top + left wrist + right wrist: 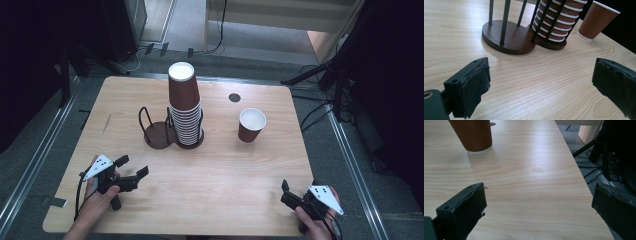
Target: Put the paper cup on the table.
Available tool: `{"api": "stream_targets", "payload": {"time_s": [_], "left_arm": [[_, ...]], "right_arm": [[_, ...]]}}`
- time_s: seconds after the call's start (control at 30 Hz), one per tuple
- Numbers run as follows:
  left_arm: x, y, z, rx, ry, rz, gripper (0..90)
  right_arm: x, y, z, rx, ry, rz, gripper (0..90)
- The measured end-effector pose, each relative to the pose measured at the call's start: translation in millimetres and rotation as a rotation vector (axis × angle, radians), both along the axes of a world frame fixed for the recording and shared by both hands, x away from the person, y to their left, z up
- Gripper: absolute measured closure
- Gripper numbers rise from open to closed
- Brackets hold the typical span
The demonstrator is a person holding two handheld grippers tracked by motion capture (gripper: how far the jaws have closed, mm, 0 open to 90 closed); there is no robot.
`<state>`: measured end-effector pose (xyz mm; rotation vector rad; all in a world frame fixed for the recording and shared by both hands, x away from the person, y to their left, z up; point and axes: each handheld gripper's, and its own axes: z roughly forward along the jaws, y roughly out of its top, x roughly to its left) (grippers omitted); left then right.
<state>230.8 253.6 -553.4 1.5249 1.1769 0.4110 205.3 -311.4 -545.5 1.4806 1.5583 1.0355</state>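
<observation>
A tall stack of brown paper cups (184,107) stands upside down in the right slot of a dark wire cup holder (156,136); its left slot holds nothing. A single brown cup (251,125) stands upright on the table to the right. My left gripper (132,166) rests open at the front left, pointing toward the holder (509,37), the stack (559,22) and the lone cup (597,21). My right gripper (299,189) is open at the front right corner, and the lone cup (474,135) is ahead to its left. Both grippers (544,85) (539,207) hold nothing.
The wooden table (210,170) has rounded corners and a small dark round spot (234,97) near its back edge. Its right edge (584,182) runs close by the right gripper. Tripod legs and cables (320,75) lie on the floor to the right.
</observation>
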Motion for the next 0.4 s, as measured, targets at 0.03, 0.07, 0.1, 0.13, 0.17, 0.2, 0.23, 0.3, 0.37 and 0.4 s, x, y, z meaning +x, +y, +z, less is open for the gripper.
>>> {"api": "stream_targets", "payload": {"time_s": [0.03, 0.07, 0.1, 0.13, 0.17, 0.2, 0.23, 0.3, 0.37, 0.4], "left_arm": [[0.5, -0.1, -0.1, -0.003, -0.001, 0.005, 2.4], [0.6, -0.1, -0.1, -0.003, 0.000, 0.005, 2.4], [0.7, -0.1, -0.1, -0.003, 0.001, 0.005, 2.4], [0.7, -0.3, -0.1, -0.006, 0.002, 0.005, 2.4], [0.8, -0.5, -0.1, -0.006, 0.003, 0.005, 2.4], [0.8, -0.5, -0.1, -0.006, 0.003, 0.005, 2.4], [1.0, -0.5, -0.1, -0.006, 0.004, 0.003, 2.4], [1.4, -0.5, 0.0, -0.004, 0.005, 0.001, 2.4], [1.4, -0.4, -0.1, -0.005, 0.006, 0.001, 2.4], [1.4, -0.4, -0.1, -0.005, 0.006, 0.001, 2.4]], "right_arm": [[-1.0, -1.3, -0.4, -0.006, -0.001, -0.003, 0.0], [-1.8, -2.5, -0.4, -0.001, -0.001, -0.008, 0.0], [-2.4, -3.8, -0.3, 0.009, -0.001, -0.011, 0.0], [-2.5, -5.2, -0.1, 0.016, -0.004, -0.015, 0.0], [-2.7, -5.8, 0.1, 0.030, -0.004, -0.019, 0.0], [-2.6, -6.5, 0.0, 0.032, -0.006, -0.019, 0.0], [-2.4, -6.4, -0.4, 0.032, -0.008, -0.021, 0.0], [-2.5, -5.7, -0.4, 0.032, -0.006, -0.023, 0.0], [-2.7, -4.4, -0.4, 0.028, -0.008, -0.019, 0.0], [-2.7, -4.4, -0.4, 0.028, -0.008, -0.019, 0.0]]}}
